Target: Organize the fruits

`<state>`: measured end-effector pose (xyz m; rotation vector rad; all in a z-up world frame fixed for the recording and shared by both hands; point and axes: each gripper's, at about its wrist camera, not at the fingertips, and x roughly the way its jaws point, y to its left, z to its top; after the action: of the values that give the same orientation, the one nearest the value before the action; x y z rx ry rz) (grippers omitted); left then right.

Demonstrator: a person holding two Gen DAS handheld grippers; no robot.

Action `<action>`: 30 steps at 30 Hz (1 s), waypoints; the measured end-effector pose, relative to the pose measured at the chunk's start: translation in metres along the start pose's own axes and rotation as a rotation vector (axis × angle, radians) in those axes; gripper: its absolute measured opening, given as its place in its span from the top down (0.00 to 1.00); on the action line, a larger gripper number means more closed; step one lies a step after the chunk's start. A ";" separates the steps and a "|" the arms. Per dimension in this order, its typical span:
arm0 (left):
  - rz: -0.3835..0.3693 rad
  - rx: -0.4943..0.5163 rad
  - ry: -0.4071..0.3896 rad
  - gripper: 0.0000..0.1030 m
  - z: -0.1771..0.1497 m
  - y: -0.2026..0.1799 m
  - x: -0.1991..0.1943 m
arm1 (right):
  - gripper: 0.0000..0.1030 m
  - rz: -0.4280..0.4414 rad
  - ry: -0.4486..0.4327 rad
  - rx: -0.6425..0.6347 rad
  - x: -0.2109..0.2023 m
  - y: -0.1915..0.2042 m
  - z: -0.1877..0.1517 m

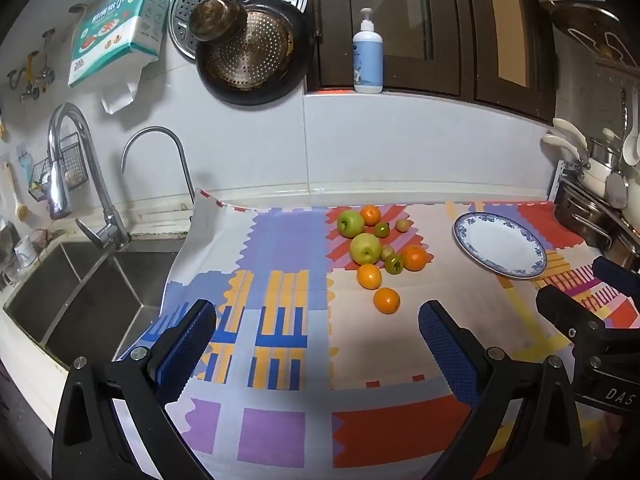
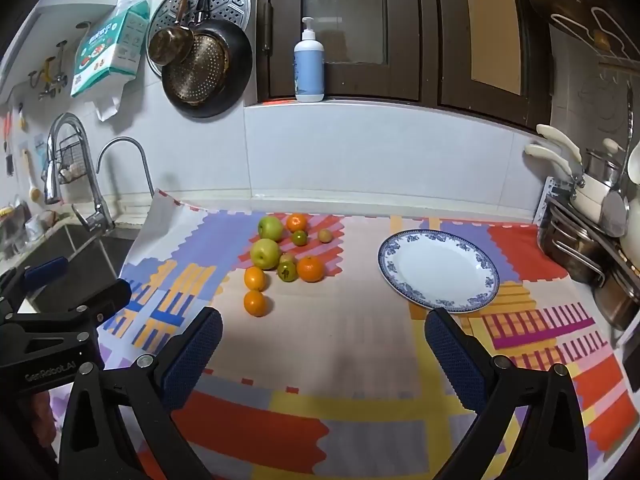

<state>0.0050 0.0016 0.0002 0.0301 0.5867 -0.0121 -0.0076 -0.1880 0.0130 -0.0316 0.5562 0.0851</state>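
Note:
A cluster of fruit lies on a colourful cloth: two green apples, several oranges, and small green and yellowish fruits. An empty white plate with a blue rim sits to the right of them. My left gripper is open and empty, hovering near the cloth's front, well short of the fruit. My right gripper is open and empty, in front of the plate and fruit. Each gripper also shows at the edge of the other's view.
A steel sink with two faucets lies left of the cloth. Pots and utensils crowd the right edge. A soap bottle stands on the window sill. Pans hang on the back wall.

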 end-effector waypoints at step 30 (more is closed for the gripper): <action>0.027 0.002 -0.076 0.00 0.004 -0.003 -0.018 | 0.01 0.004 -0.016 0.012 -0.001 -0.004 0.002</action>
<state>-0.0080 -0.0010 0.0132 0.0392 0.5103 0.0120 -0.0071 -0.1916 0.0152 -0.0181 0.5411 0.0860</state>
